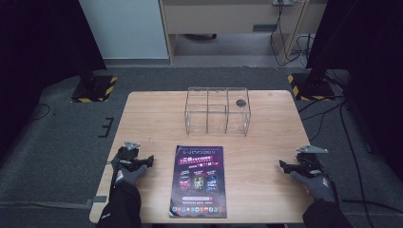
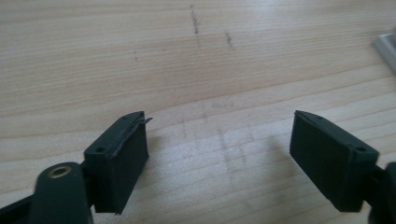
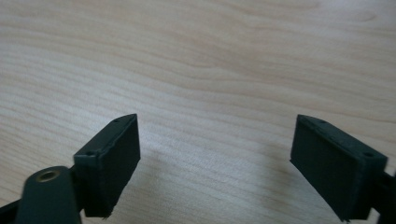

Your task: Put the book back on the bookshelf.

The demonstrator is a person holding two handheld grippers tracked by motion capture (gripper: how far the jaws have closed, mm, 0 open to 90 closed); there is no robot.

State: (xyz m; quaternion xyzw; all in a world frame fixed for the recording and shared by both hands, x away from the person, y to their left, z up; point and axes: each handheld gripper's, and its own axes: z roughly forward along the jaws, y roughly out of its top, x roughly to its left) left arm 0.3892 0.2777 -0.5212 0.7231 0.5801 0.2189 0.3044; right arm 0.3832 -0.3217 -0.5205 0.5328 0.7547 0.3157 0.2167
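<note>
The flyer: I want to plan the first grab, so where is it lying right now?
In the high view the flyer lies flat at the table's near edge, midway between the left claw and right claw, in front of the clear box.

Flat on the wooden table (image 1: 266, 142), a glossy purple leaflet (image 1: 198, 181), portrait-wise, its bottom edge close to the near edge and slightly left of centre; pale headline text on top, a row of three small dark pictures across the middle, a strip of tiny coloured icons along the bottom. Unfolded and uncreased, lying square to the table with its long sides running away from the person. Placed between the left gripper (image 1: 151, 159) and the right gripper (image 1: 281, 165), nearer the left one, touching neither.
</note>
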